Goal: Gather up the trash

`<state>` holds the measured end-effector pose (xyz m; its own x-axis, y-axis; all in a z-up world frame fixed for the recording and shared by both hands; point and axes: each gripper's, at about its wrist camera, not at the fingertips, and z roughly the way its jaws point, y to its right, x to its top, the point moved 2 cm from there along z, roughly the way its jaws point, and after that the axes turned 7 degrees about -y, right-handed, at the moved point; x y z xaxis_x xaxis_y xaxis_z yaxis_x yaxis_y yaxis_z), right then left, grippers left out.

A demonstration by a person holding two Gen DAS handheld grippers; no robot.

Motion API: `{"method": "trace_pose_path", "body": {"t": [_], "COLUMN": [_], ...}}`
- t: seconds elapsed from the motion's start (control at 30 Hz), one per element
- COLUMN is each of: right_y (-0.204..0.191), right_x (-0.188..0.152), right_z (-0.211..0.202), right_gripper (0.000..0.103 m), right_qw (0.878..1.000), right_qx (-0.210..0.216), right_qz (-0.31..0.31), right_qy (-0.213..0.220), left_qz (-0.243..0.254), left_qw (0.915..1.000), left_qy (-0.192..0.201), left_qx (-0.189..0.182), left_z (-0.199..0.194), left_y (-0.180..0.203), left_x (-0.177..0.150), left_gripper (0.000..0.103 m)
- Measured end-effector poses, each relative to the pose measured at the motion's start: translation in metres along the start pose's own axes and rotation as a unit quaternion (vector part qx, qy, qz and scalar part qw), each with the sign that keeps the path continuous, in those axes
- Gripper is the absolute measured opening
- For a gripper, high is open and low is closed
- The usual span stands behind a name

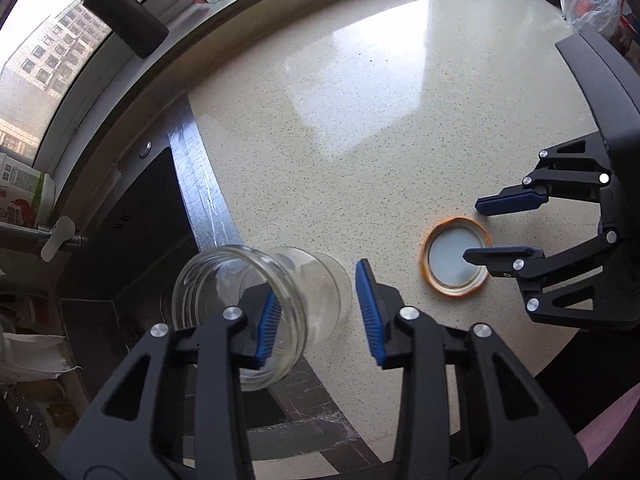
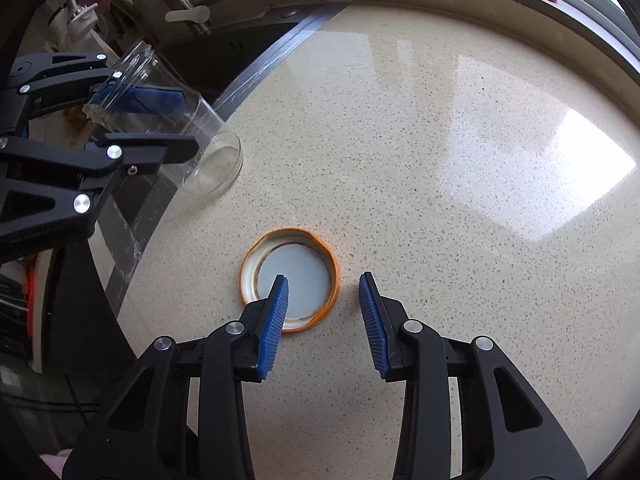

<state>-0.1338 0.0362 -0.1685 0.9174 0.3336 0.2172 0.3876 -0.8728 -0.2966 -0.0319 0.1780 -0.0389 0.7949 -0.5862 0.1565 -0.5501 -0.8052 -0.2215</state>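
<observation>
The left tongs [image 1: 316, 316] are taking the empty glass jar [image 1: 256, 312] by its wall: one blue pad is sitting inside the open mouth and the other outside. In the left wrist view a gap shows between the outer pad and the glass, so I cannot tell whether the grip is firm. The jar is tilting with its base near the counter [image 1: 360, 100] edge, at about 7 o'clock in that view, beside the dark sink [image 1: 132, 232].

The right tongs [image 2: 324, 320] are standing partly open over the upturned lid [image 2: 290, 278], at about 6 o'clock in the right wrist view. One pad is reaching inside the orange rim and the other is waiting outside it; neither seems to be pressing.

The jar is likely rigid, smooth, slippery and breakable, and fairly heavy for a one-wall pinch. A hold below the threaded neck would probably be steadier. The lid looks light, thin and stiff, so pinching its rim should be enough.
</observation>
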Motion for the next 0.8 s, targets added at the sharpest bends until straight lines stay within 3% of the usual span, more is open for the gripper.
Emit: {"method": "trace_pose_path", "body": {"t": [0.33,0.77,0.8], "right_y": [-0.009,-0.015,-0.017], "right_x": [0.005,0.013,0.013], "right_z": [0.005,0.009,0.009], "right_gripper": [0.024,0.020,0.016], "right_qw": [1.000,0.999,0.999], "right_qx": [-0.003,-0.021,-0.025], "right_qz": [-0.008,-0.023,-0.027], "right_qy": [-0.009,-0.021,-0.021], "left_qz": [-0.022,-0.025,-0.026], "left_qw": [0.9994,0.9994,0.9994], "left_qy": [0.007,0.014,0.014], "left_qx": [-0.026,-0.021,-0.020], "left_z": [-0.003,-0.007,-0.007], "left_y": [-0.009,-0.001,-0.001], "left_x": [-0.001,-0.004,-0.004], "left_gripper": [0.018,0.017,0.017]}}
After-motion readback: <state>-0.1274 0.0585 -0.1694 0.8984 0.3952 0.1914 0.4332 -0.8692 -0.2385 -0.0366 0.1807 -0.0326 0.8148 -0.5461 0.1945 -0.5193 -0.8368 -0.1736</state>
